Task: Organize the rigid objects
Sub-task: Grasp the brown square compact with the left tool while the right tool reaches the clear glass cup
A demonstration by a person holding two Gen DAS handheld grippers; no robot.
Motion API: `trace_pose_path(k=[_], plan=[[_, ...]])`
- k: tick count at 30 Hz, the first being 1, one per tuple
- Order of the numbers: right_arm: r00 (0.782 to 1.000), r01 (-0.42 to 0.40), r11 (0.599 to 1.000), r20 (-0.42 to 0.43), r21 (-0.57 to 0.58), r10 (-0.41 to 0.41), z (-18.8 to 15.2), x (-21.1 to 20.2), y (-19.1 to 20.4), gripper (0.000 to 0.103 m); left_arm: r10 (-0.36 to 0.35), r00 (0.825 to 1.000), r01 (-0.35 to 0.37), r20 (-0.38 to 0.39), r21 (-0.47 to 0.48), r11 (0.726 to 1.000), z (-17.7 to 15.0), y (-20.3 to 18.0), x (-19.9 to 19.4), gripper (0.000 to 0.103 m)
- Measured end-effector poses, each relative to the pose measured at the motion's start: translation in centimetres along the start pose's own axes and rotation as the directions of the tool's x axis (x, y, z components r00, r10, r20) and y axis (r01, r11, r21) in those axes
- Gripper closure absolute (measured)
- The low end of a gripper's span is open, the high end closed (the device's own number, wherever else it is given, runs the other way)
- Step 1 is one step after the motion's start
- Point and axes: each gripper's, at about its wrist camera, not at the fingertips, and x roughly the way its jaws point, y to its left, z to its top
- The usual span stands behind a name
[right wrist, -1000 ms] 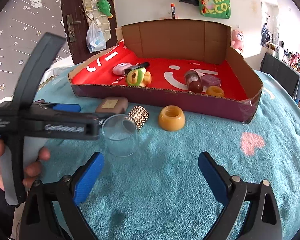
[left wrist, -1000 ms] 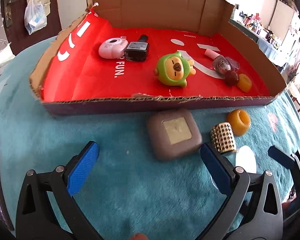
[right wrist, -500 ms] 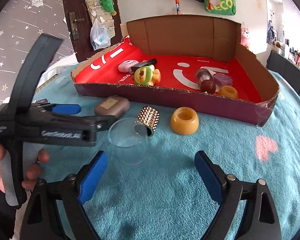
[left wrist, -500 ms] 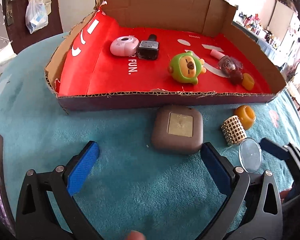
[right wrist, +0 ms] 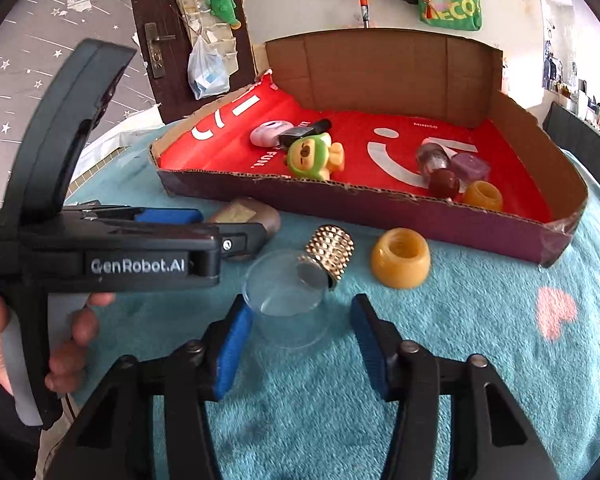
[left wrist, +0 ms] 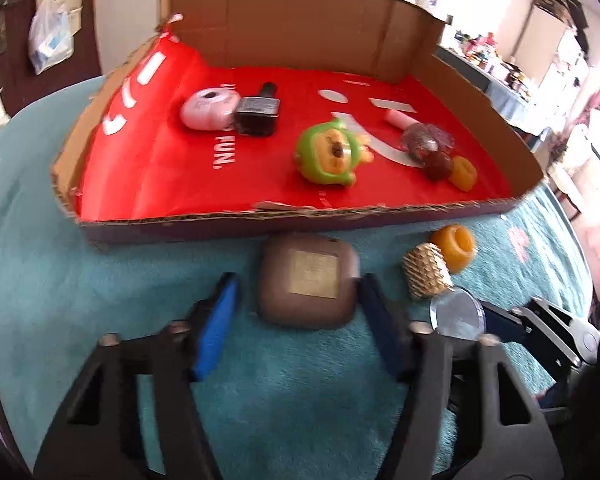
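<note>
Both grippers point(left wrist: 296, 328) point(right wrist: 300, 340) parted, unclosed; four items outside box point(right wrist: 420, 216), seven inside

My right gripper point(right wrist: 300, 334) hovers with jaws apart around a clear cup point(right wrist: 286, 300) lying beside a studded gold cylinder point(right wrist: 329, 249).

teal cloth point(right wrist: 480, 380), cardboard box point(right wrist: 380, 204), brown case point(left wrist: 306, 280)

Brown square case point(left wrist: 306, 280) flat and clear cup point(right wrist: 286, 304) on its side, both on teal cloth point(right wrist: 480, 340).
</note>
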Motion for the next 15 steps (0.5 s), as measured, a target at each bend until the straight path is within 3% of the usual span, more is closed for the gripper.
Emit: trace_pose_path(k=[2,15], plan=[[1.000,-0.009,1.000,0.002,0.003,0.009,0.0,0.0,0.0,0.060,0.024,1.000,-0.024,0.010,0.024,0.999,-0.3,-0.5,-0.1,0.054],[0.999,0.021,0.999,0.030,0.047,-0.022,-0.2,-2.2,-1.9,0.061,0.067,0.998,-0.068,0.017,0.056,0.996,-0.6,-1.0,0.4,0.055]])
